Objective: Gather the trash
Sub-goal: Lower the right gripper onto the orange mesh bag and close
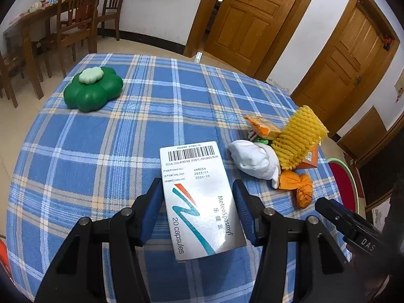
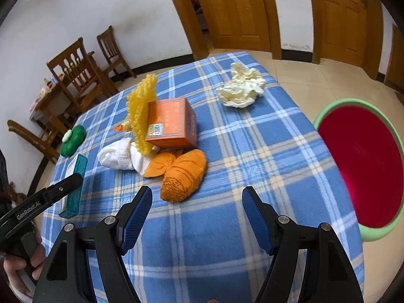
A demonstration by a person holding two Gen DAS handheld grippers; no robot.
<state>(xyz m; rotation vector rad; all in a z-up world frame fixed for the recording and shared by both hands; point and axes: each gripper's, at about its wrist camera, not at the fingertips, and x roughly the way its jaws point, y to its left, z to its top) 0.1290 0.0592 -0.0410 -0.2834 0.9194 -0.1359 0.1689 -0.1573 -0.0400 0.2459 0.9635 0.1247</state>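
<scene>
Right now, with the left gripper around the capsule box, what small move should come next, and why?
Probably carry the capsule box right, toward the red bin. The left gripper has the box between its fingers, apparently gripped; the bin stands open beside the table's right edge. The right gripper is open and empty, near the orange peel.

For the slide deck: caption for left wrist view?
Left gripper straddles a capsule box on the plaid table.
</scene>
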